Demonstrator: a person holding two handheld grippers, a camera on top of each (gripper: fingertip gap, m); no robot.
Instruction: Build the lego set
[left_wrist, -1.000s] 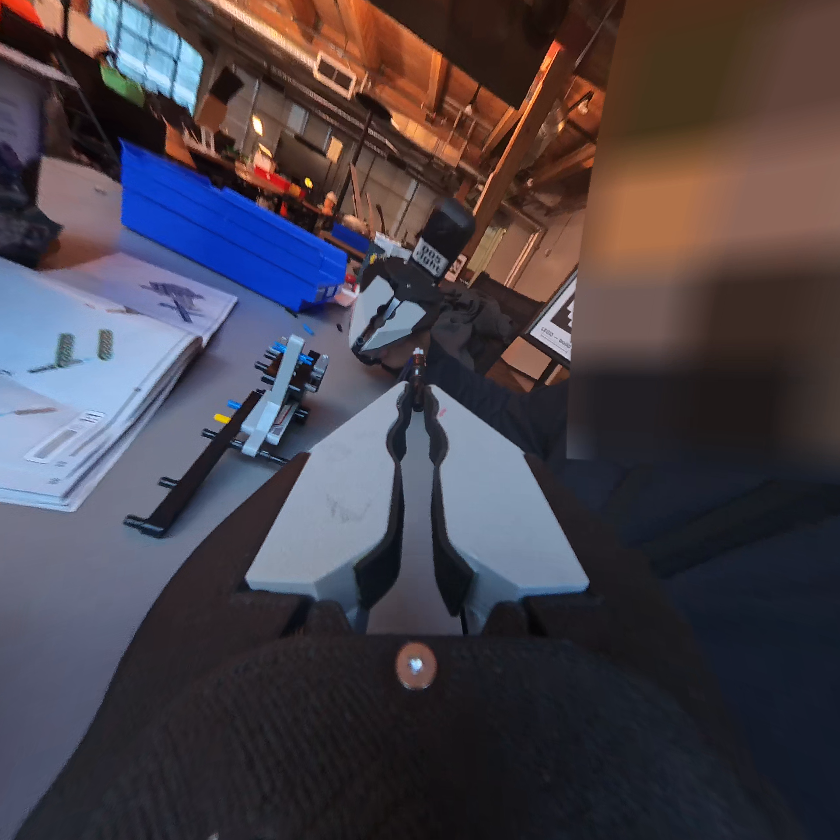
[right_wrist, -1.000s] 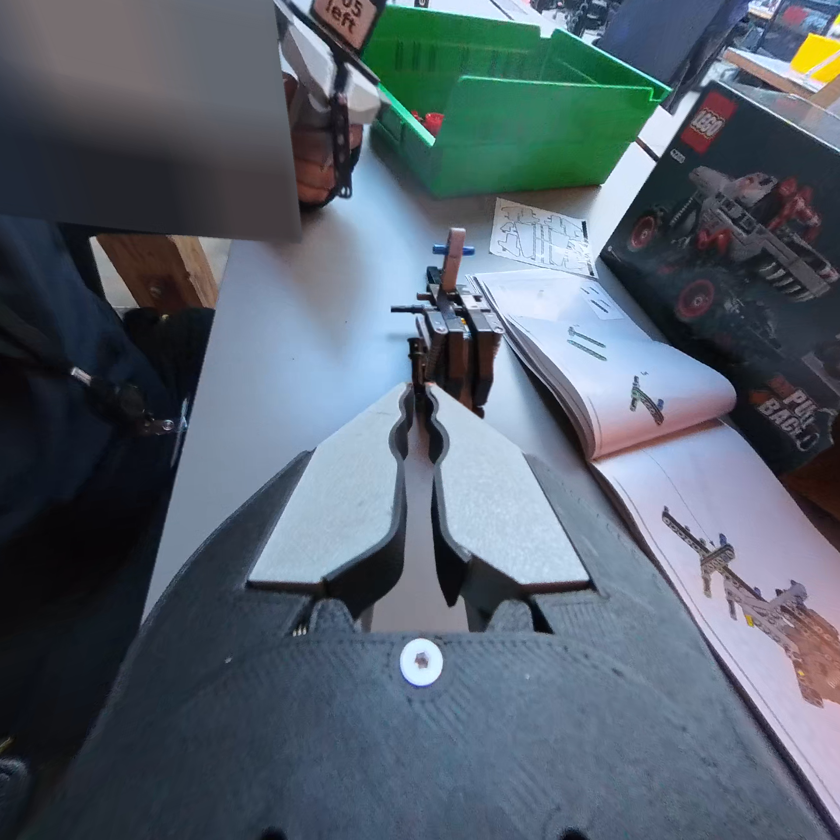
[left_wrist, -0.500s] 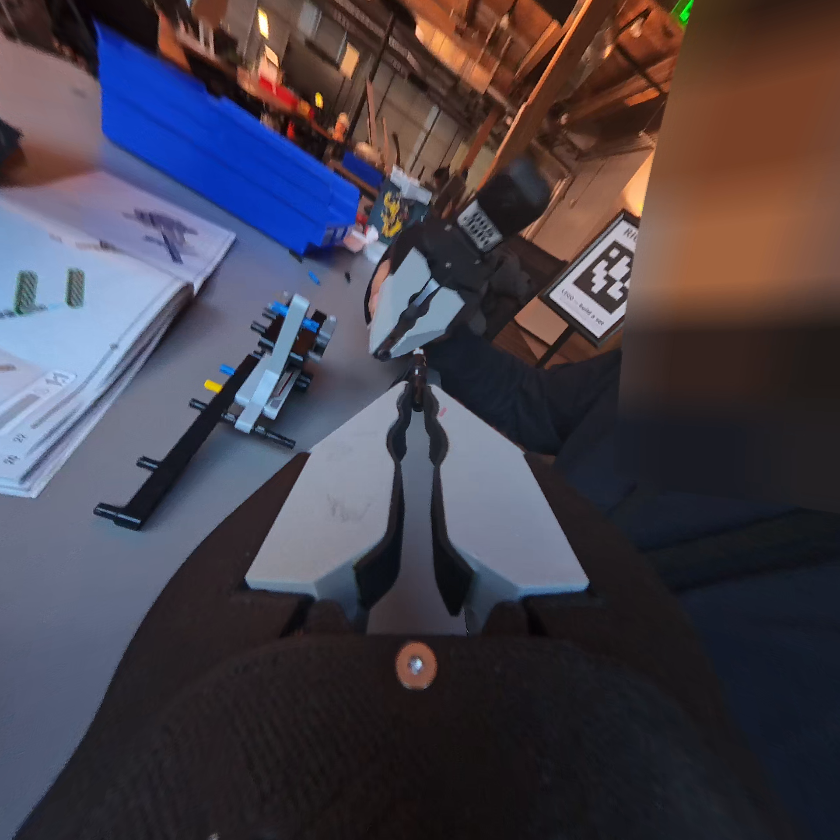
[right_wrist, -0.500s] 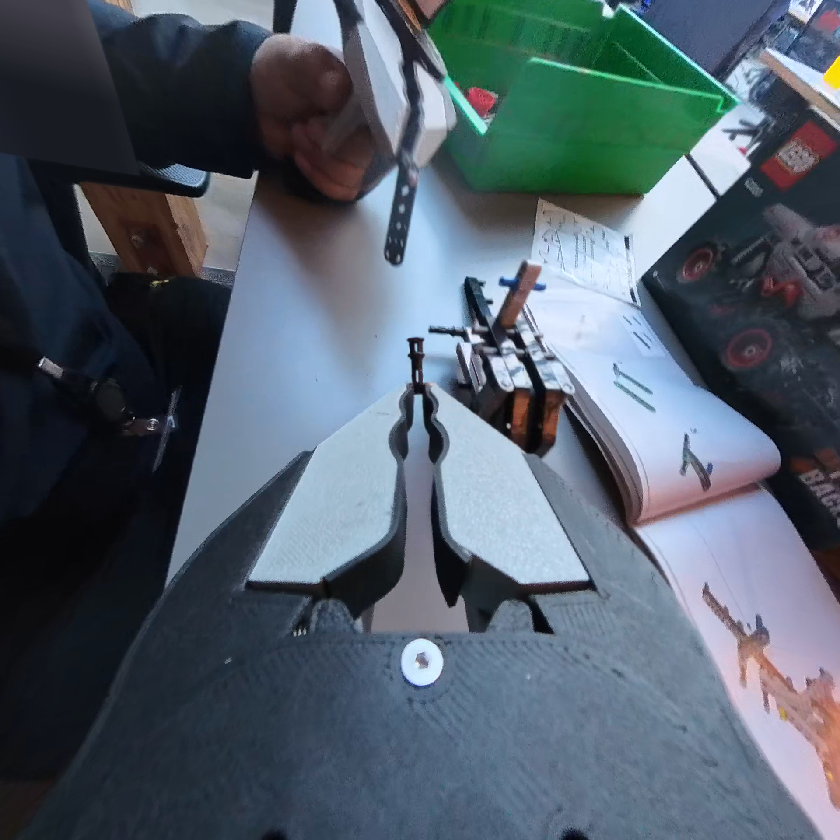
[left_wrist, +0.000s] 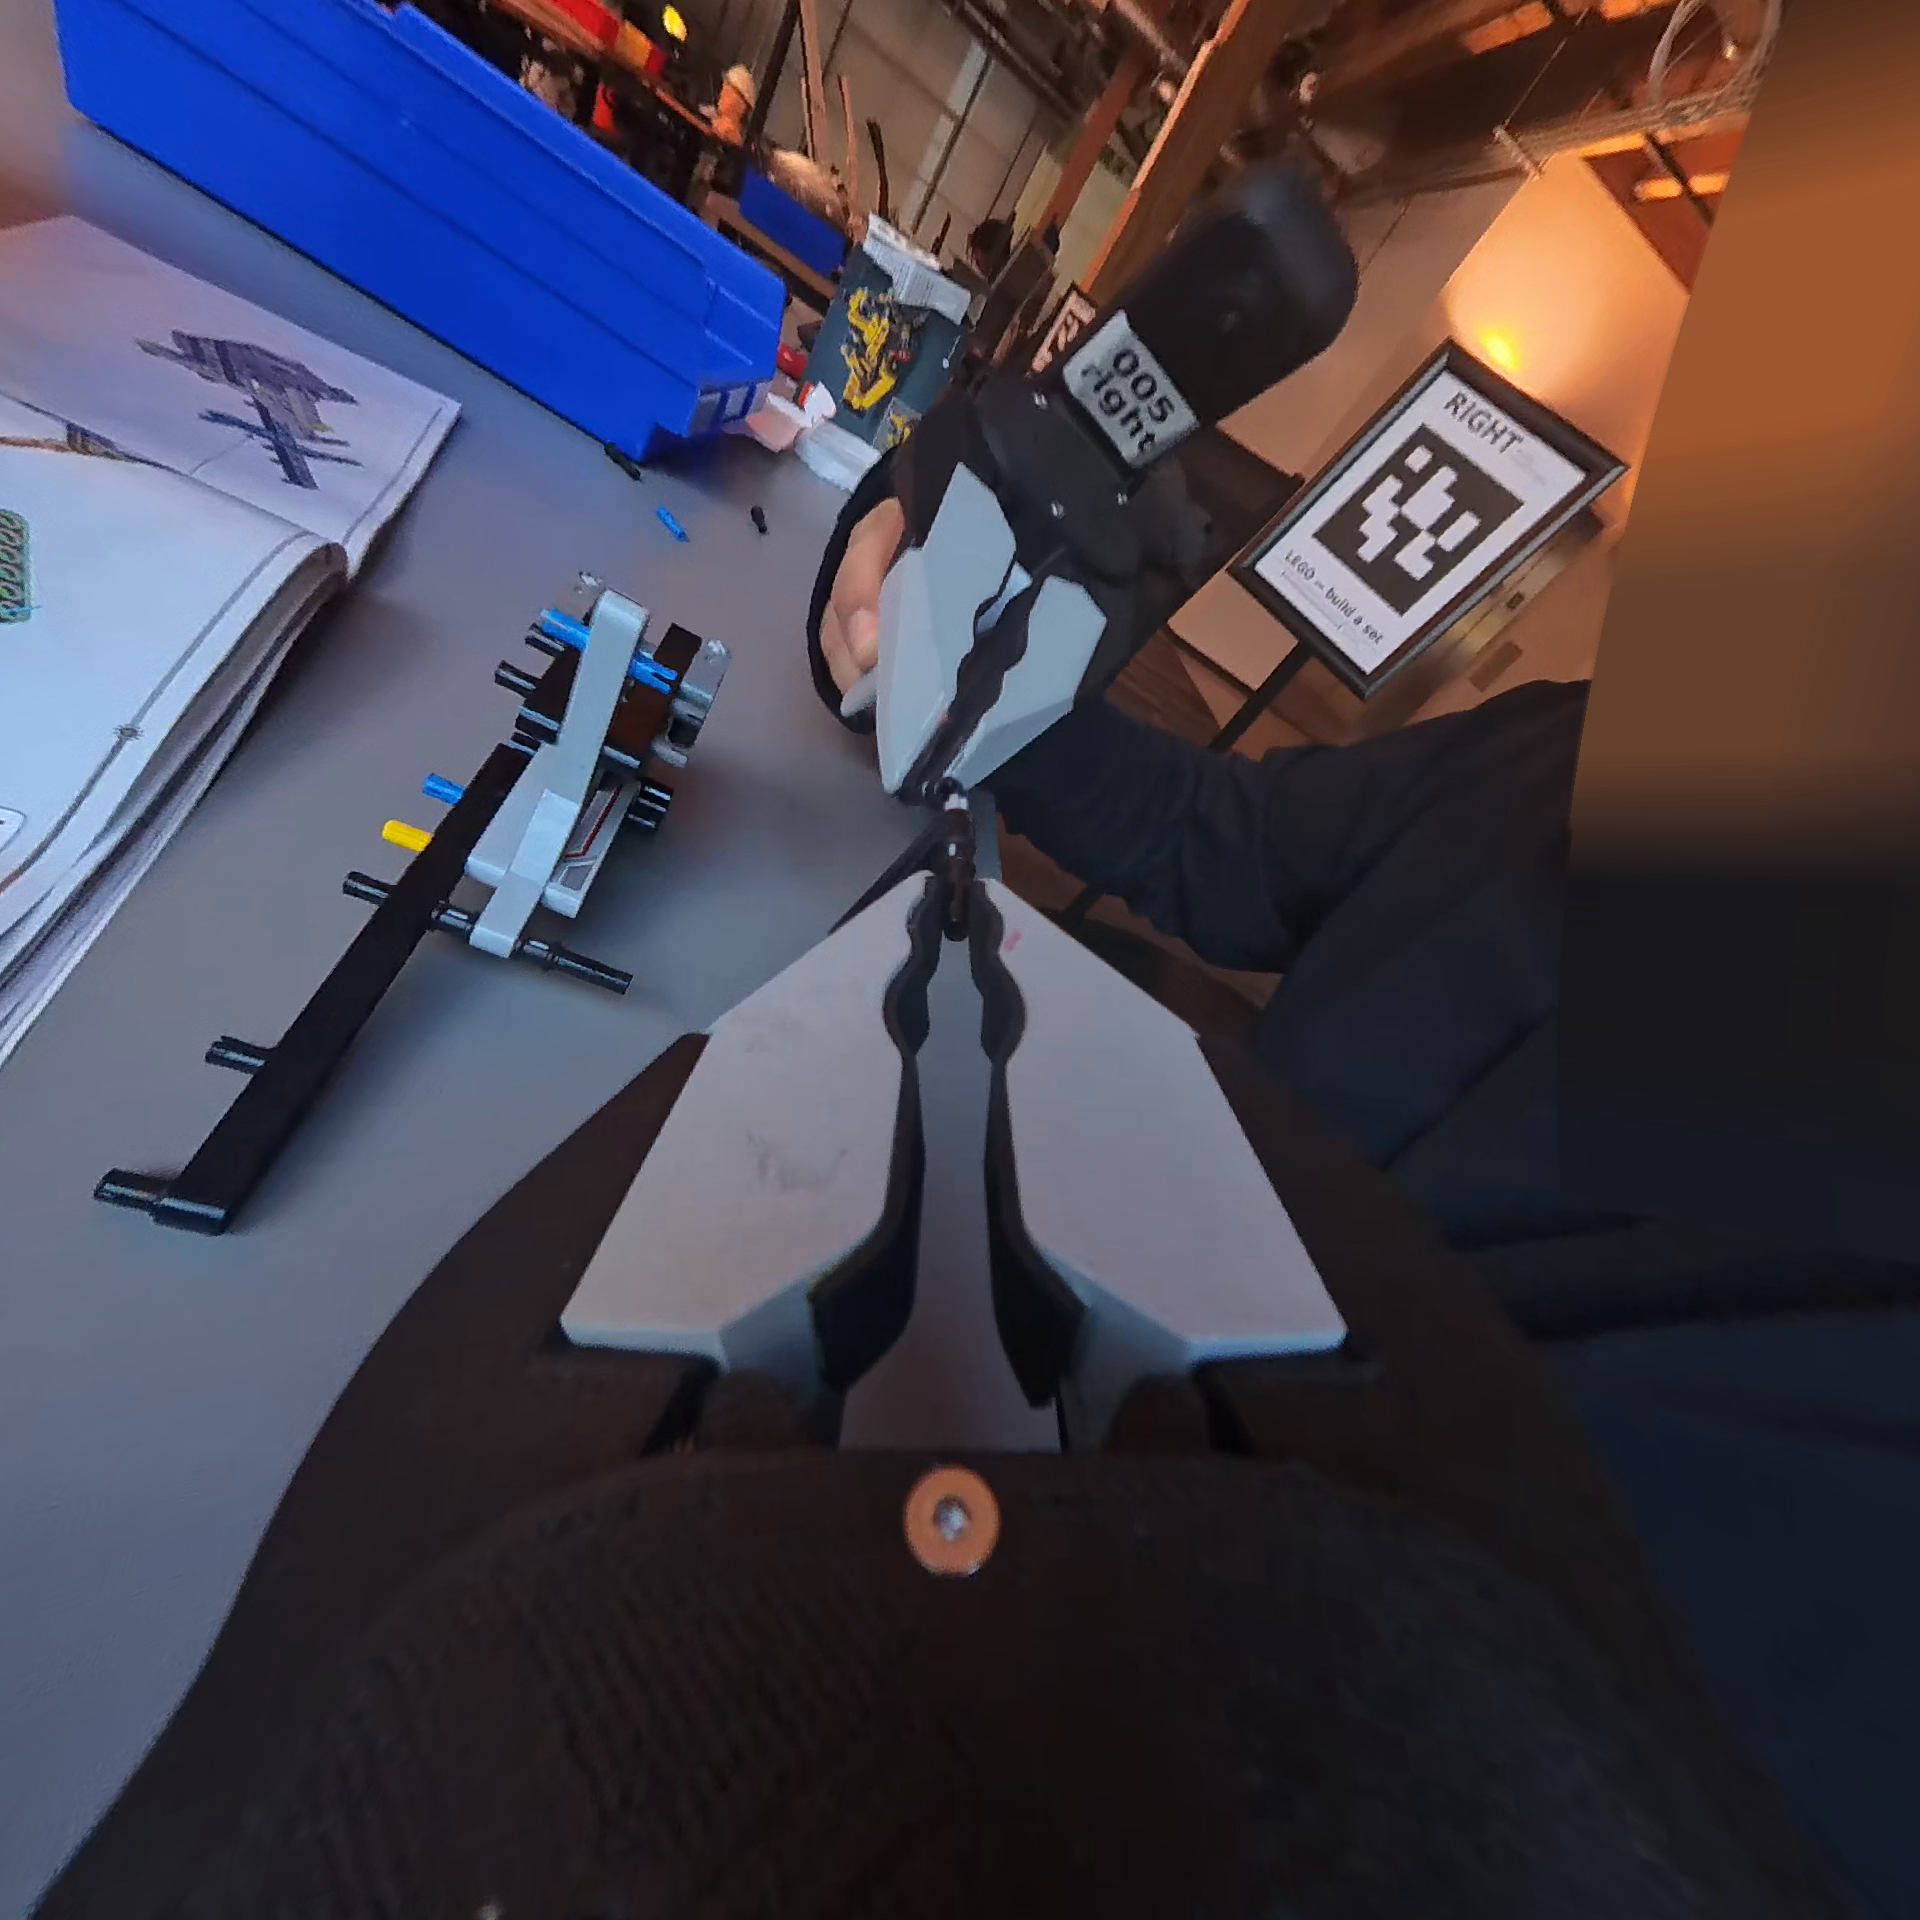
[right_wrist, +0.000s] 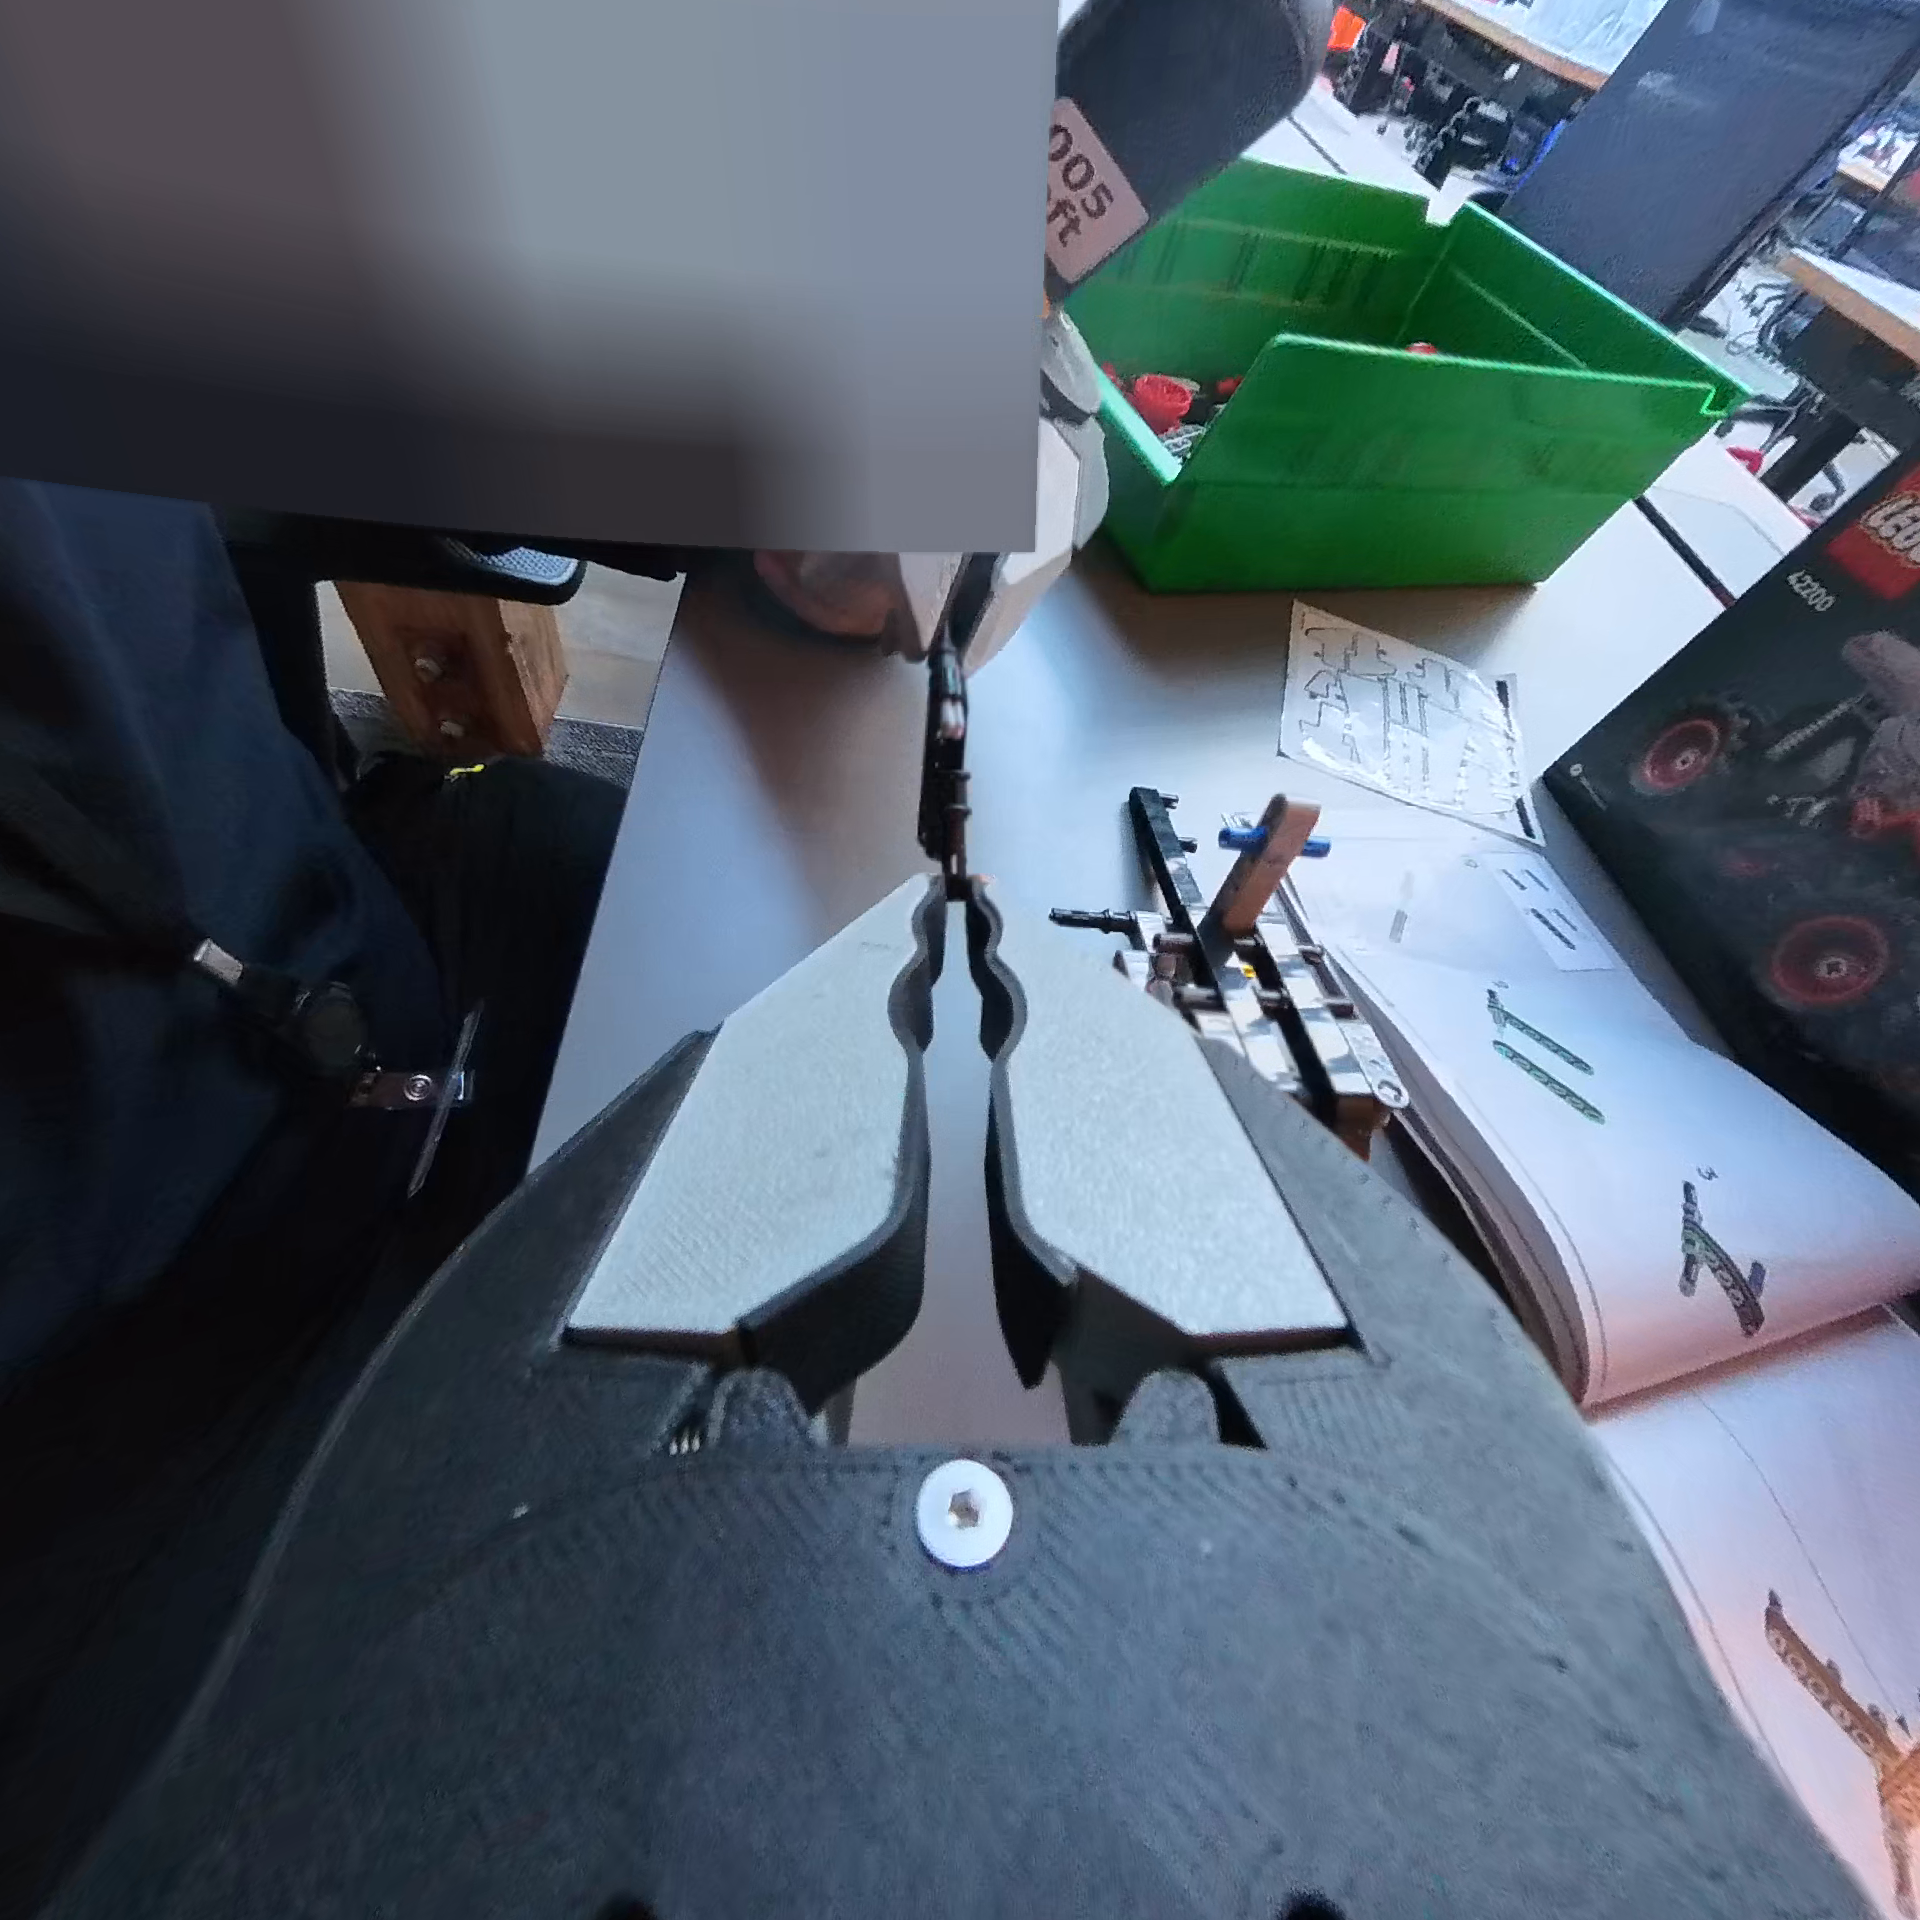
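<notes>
My left gripper (left_wrist: 951, 920) is shut on a black beam (left_wrist: 951, 868), seen edge-on at its tips. In the right wrist view the beam (right_wrist: 948, 769) hangs down from the left gripper (right_wrist: 951, 634). My right gripper (right_wrist: 961, 902) is shut on a small black pin (right_wrist: 956, 871) whose tip meets the beam's lower end. In the left wrist view the right gripper (left_wrist: 932, 784) points down at the beam from just beyond it. The partly built grey and black assembly (left_wrist: 561, 821) lies on the grey table (left_wrist: 312, 1403), left of both grippers, and shows in the right wrist view (right_wrist: 1236, 966) too.
An open instruction booklet (left_wrist: 156, 520) (right_wrist: 1558, 1091) lies beyond the assembly. A blue bin (left_wrist: 416, 208), a green bin (right_wrist: 1403, 468) holding red parts, a set box (right_wrist: 1787, 831) and a sticker sheet (right_wrist: 1403, 717) ring the work area. A loose blue pin (left_wrist: 670, 523) lies near the blue bin. The gap from one gripper's tips to the other's is roughly 5 cm.
The two grippers have come together above the table's near edge. The pin in the right gripper, apart from the beam before, now meets its lower end. The assembly has not moved.
</notes>
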